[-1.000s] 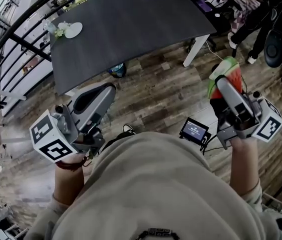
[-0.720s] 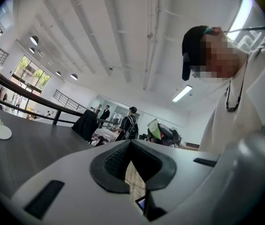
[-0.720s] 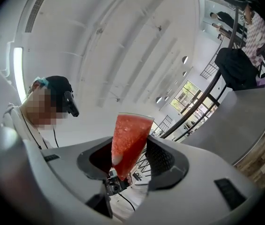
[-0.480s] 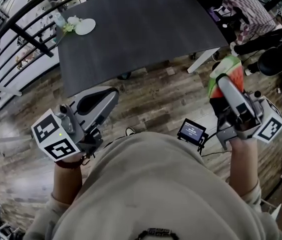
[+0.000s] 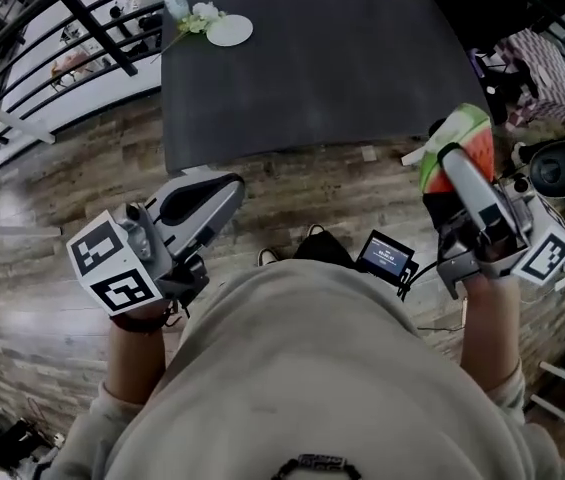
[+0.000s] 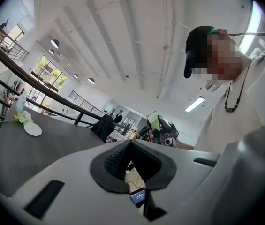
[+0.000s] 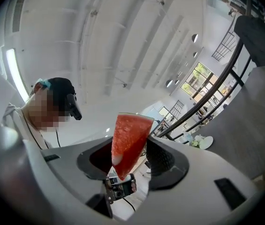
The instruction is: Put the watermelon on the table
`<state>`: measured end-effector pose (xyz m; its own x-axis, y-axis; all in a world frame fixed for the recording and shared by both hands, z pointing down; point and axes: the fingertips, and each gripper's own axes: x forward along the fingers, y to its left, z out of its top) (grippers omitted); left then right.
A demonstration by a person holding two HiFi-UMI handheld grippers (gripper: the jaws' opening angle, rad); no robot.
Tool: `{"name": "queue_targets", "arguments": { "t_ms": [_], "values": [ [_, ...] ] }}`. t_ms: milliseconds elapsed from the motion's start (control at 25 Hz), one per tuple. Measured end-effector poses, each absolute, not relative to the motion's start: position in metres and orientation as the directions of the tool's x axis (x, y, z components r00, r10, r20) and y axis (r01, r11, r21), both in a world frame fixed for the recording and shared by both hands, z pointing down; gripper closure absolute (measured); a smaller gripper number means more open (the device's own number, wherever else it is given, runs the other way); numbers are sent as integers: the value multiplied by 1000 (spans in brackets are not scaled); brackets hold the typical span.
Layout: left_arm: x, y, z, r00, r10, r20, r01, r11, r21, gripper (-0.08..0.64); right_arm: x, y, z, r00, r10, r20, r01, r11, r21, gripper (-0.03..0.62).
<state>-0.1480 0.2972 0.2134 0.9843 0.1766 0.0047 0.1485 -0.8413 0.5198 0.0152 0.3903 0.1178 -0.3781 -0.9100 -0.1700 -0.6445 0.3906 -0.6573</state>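
Observation:
A watermelon slice (image 5: 459,136), red with a green rind, stands upright between the jaws of my right gripper (image 5: 449,160), which is shut on it. In the right gripper view the red wedge (image 7: 128,137) is pinched between the two dark pads, with the right gripper (image 7: 130,157) pointing roughly level. The dark grey table (image 5: 312,58) lies ahead, and the slice is beside its near right corner, over the wooden floor. My left gripper (image 5: 220,190) hangs short of the table's near edge, jaws together and holding nothing. In the left gripper view the left gripper (image 6: 131,145) has its pads meeting at the tips.
At the table's far left corner are a white plate (image 5: 230,30), a small bunch of flowers (image 5: 200,16) and a bottle (image 5: 174,3). A black railing (image 5: 62,18) runs behind. Dark bags and chairs (image 5: 552,168) crowd the right. A small screen (image 5: 387,258) hangs at my waist.
The table has come round to lie straight ahead and nearer. Both grippers have travelled with me toward it. The watermelon slice stays gripped in the right gripper.

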Motion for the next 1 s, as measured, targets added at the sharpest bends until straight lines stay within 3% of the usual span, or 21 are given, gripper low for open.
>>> {"name": "queue_targets", "arguments": {
  "t_ms": [600, 1000],
  "values": [
    [-136, 224, 195, 998, -59, 9, -56, -877, 478, 558, 50, 278, 106, -563, -789, -244, -517, 567, -641, 393],
    [-76, 187, 191, 994, -109, 16, -103, -868, 486, 560, 111, 229, 108, -607, -760, -231, -482, 583, -654, 394]
  ]
}}
